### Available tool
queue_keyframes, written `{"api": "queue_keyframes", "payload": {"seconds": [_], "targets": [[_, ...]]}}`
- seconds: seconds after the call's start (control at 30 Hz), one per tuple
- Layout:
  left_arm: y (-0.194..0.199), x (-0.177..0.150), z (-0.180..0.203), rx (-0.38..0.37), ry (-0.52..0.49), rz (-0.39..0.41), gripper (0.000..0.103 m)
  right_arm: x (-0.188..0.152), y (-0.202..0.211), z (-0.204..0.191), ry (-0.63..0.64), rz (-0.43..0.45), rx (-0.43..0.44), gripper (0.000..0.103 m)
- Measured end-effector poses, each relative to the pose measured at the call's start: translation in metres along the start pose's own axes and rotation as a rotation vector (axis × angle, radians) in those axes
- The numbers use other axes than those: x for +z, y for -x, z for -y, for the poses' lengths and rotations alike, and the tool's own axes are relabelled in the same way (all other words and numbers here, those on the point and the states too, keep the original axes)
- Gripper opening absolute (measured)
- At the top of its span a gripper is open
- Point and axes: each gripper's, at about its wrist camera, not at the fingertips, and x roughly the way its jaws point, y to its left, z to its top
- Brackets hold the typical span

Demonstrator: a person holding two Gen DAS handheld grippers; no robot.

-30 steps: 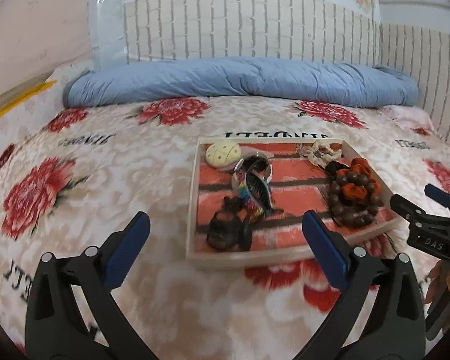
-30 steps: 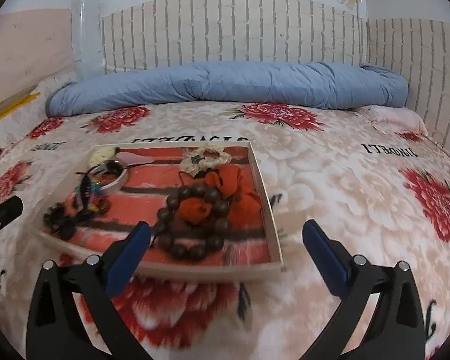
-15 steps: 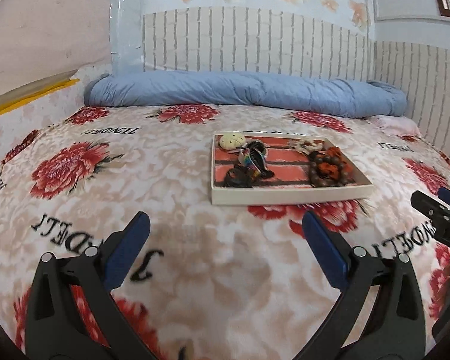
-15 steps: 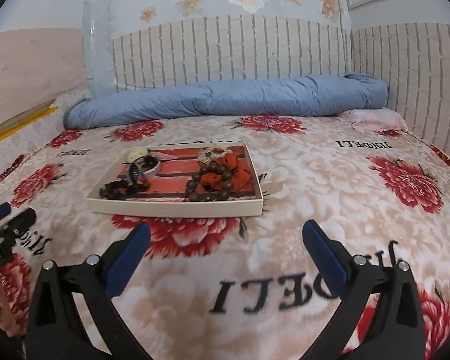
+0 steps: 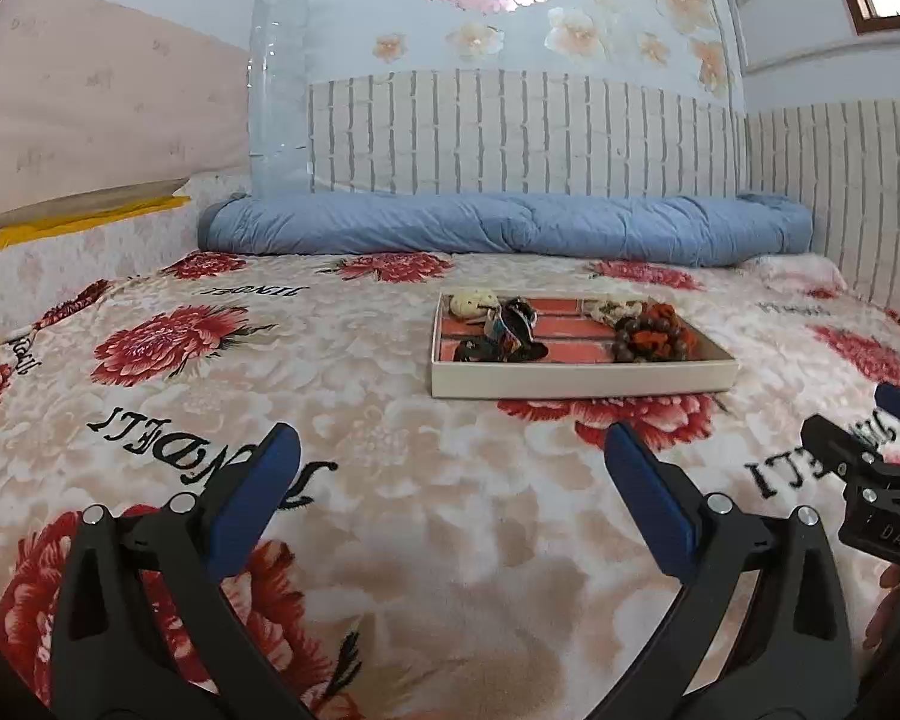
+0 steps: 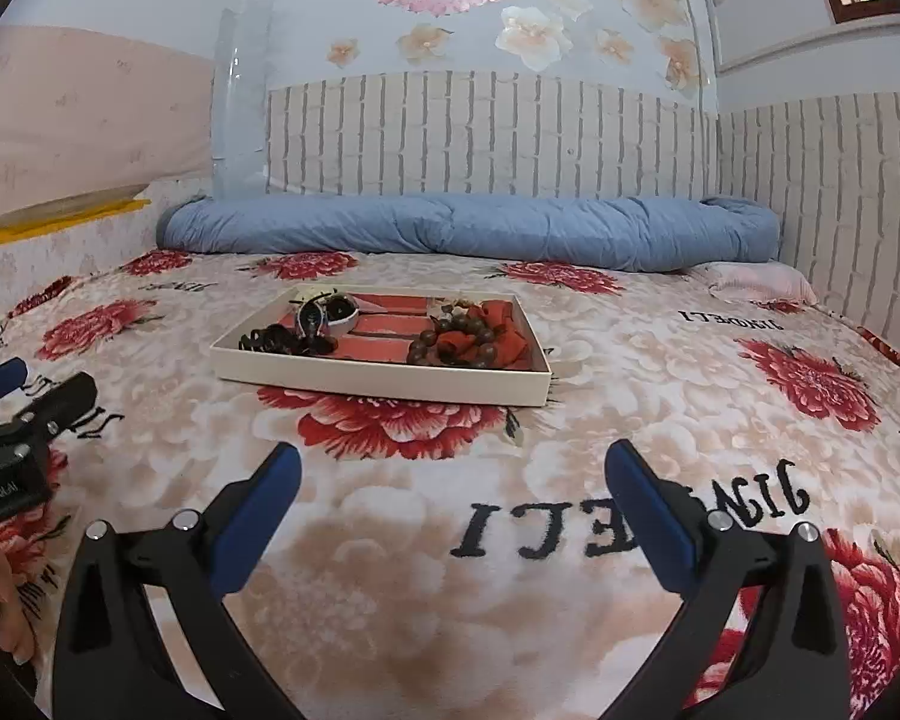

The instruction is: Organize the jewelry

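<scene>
A shallow white tray (image 5: 576,381) (image 6: 384,383) with a red brick-patterned floor lies mid-bed on the floral blanket. It holds a brown bead bracelet (image 5: 648,341) (image 6: 450,347) around an orange scrunchie (image 6: 501,324), a black hair clip (image 5: 477,351) (image 6: 270,339), a cream oval piece (image 5: 474,304) and a bangle with a colourful clip (image 5: 513,321) (image 6: 324,315). My left gripper (image 5: 450,468) is open and empty, well short of the tray. My right gripper (image 6: 450,480) is open and empty too, equally far back. Each gripper shows at the edge of the other's view.
A rolled blue quilt (image 5: 510,228) (image 6: 468,228) lies along the headboard wall behind the tray. A pink pillow (image 6: 756,282) sits at the far right corner. Brick-pattern wall panels bound the bed at back and right. A hand (image 6: 6,594) holds the left gripper.
Both grippers have pulled back and away from the tray, which now looks smaller and farther off. Both stayed open and empty. The tray's contents have not moved.
</scene>
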Motion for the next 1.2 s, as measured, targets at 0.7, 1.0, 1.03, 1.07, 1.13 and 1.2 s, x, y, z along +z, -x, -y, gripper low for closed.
{"api": "queue_keyframes", "payload": {"seconds": [0.7, 1.0, 1.03, 1.07, 1.13, 1.2], "targets": [[-0.006, -0.005, 0.004, -0.010, -0.024, -0.022, 0.098, -0.005, -0.003, 0.011, -0.063, -0.009, -0.001, 0.099], [-0.006, -0.005, 0.006, -0.011, -0.022, -0.024, 0.098, -0.004, -0.003, 0.012, -0.063, -0.008, -0.001, 0.099], [-0.005, -0.005, 0.005, -0.012, -0.022, -0.024, 0.098, -0.004, -0.003, 0.012, -0.063, -0.008, -0.001, 0.099], [-0.006, -0.005, 0.006, -0.011, -0.023, -0.024, 0.098, -0.004, -0.003, 0.012, -0.065, -0.009, -0.002, 0.099], [-0.006, -0.005, 0.005, -0.010, -0.024, -0.023, 0.098, -0.004, -0.003, 0.012, -0.063, -0.008, -0.001, 0.099], [-0.006, -0.004, 0.005, -0.010, -0.024, -0.022, 0.098, -0.004, -0.003, 0.012, -0.062, -0.008, -0.001, 0.099]]}}
